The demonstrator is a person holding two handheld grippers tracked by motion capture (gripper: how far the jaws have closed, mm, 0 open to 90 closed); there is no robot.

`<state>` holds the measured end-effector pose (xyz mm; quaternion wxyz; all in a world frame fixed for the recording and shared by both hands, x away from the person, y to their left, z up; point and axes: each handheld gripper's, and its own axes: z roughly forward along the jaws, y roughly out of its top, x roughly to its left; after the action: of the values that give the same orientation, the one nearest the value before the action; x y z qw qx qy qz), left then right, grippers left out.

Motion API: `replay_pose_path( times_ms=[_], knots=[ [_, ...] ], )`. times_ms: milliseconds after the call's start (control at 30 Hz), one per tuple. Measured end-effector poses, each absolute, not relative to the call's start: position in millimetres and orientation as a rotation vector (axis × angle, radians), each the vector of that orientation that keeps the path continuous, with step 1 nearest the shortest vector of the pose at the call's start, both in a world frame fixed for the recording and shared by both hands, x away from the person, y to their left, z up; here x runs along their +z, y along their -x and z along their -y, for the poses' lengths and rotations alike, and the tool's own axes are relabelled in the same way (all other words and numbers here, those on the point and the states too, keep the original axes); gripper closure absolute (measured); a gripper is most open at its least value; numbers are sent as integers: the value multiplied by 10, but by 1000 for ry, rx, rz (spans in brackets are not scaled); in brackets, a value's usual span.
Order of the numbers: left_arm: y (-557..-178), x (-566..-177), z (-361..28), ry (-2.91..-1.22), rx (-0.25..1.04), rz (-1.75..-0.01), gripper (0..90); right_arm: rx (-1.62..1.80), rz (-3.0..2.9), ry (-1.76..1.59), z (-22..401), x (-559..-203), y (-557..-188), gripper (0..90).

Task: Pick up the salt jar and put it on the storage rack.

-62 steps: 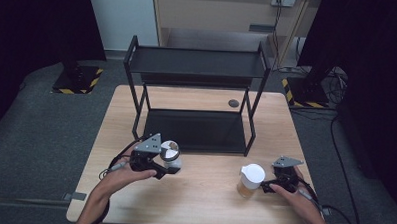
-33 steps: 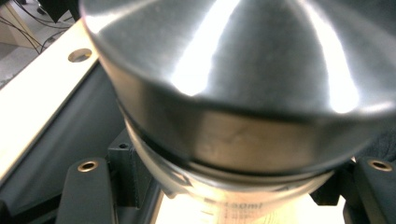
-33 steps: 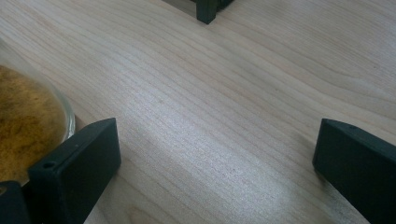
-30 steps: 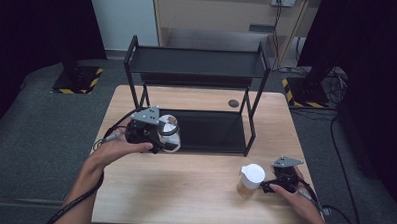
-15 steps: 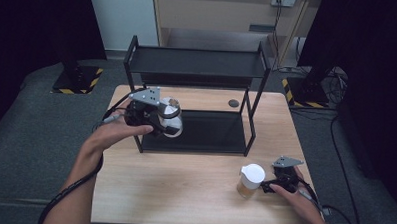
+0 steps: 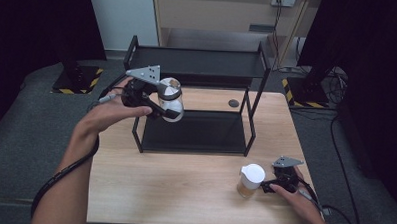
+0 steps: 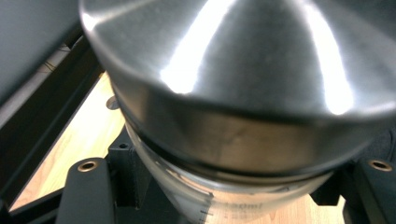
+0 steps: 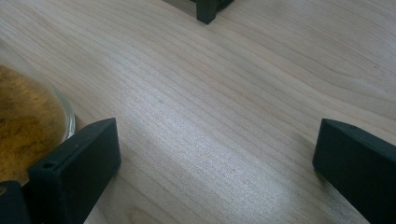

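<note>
My left gripper [image 6: 165,107] is shut on a glass jar [image 6: 170,97] with a shiny metal lid. It holds the jar in the air at the left front corner of the black two-level rack [image 6: 198,67], about level with the upper shelf. In the left gripper view the jar [image 7: 233,93] sits close between the jaws of my left gripper [image 7: 231,184], printed scale marks showing on the glass. My right gripper [image 6: 269,186] rests on the table at the front right, open, beside a white-lidded jar [image 6: 250,180] of brown powder. In the right gripper view that jar [image 8: 28,126] touches the left finger of the gripper [image 8: 215,172].
The rack's lower shelf [image 6: 196,132] is a bare black plate. A small dark round disc [image 6: 233,102] lies on the wooden table [image 6: 174,186] behind the rack. Cables trail off the table on both sides.
The left hand has lifted the metal-lidded jar from near the table up and away to the rack's upper shelf height. The right hand and its jar have stayed put.
</note>
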<state>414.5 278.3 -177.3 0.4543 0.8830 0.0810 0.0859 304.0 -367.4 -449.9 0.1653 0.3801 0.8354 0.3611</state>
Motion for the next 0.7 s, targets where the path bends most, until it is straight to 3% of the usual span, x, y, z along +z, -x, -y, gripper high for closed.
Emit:
replay_pose_path(
  times_ms=[700],
  knots=[
    [-4268, -1124, -2716, -2180, 310, -233, 298, 1028, -2380, -1083, 3674, -4498, -3040, 17]
  ],
)
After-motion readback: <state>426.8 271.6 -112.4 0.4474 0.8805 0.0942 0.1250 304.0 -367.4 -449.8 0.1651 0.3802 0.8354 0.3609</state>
